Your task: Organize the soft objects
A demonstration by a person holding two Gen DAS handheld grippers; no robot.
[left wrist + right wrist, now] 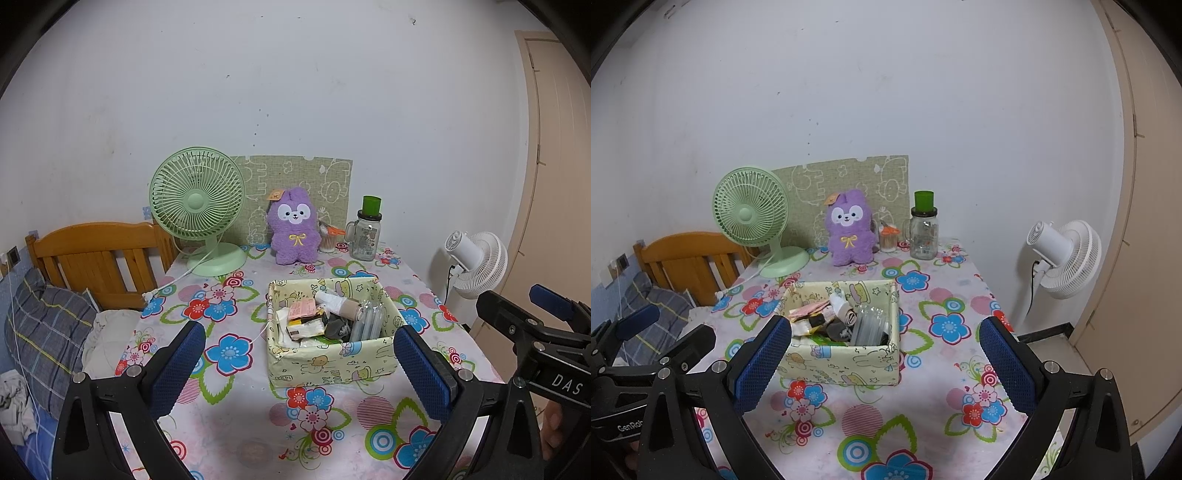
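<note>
A purple plush rabbit (294,228) (848,229) sits upright at the back of the floral-cloth table (236,417) (923,398), leaning on a green patterned board. A pale yellow cartoon-print box (328,363) (846,363) stands mid-table, filled with rolled socks, tissue packs and clear tubes. My left gripper (301,363) is open, held above the table's near part, its blue pads flanking the box's front with nothing between them. My right gripper (884,360) is likewise open and empty, just right of the box. Each gripper shows at the other view's edge.
A green desk fan (199,206) (753,218) stands back left, its white cord trailing off the left edge. A glass jar with green cup (365,232) (924,229) and a cotton-swab holder stand back right. A wooden headboard (96,258) and pillow lie left; a white floor fan (1060,254) stands right.
</note>
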